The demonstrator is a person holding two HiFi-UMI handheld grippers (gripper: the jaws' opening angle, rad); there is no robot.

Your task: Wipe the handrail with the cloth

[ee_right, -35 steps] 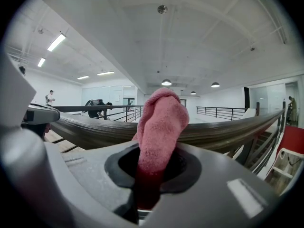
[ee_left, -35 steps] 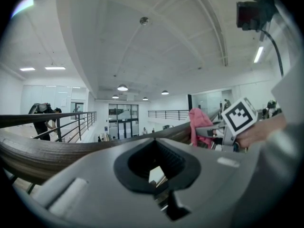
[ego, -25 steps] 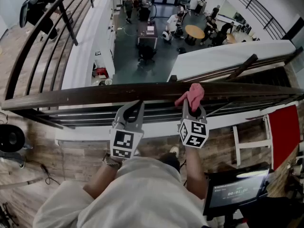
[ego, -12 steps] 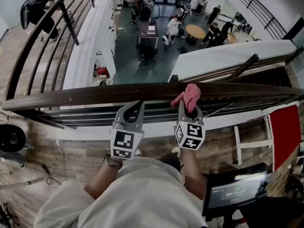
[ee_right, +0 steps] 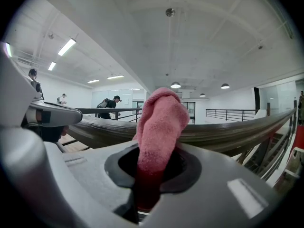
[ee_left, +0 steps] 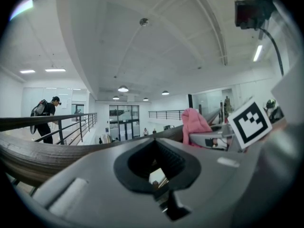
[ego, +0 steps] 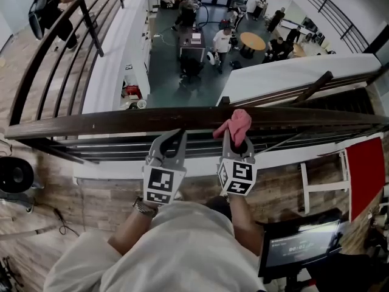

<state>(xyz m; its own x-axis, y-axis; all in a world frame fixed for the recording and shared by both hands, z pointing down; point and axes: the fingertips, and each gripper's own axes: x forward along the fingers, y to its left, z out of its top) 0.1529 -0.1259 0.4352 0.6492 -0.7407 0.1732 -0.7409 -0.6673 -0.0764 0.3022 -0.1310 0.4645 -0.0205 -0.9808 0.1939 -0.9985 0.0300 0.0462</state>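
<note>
**Cloth at the rail, right side nearer**

Clamps the pink cloth [ego: 238, 124] in the right gripper [ego: 236, 140], bunched end against the dark handrail [ego: 109, 121] straight ahead. Likely calls for a sideways sweep, given the rail's long left-to-right run in the head view. Holds the left gripper [ego: 174, 136] closed on nothing, just beside the rail. Shows the pinch itself only in the right gripper view

This was an upper gallery in a large, open, office-like building. A dark wooden handrail [ego: 121, 121] over metal bars edged a wood-plank floor [ego: 36, 218] and overlooked a lower hall, where several people [ego: 222, 40] gathered near a round table [ego: 251, 41]. Round lamps [ee_left: 123, 89] hung from a white ceiling.
</note>
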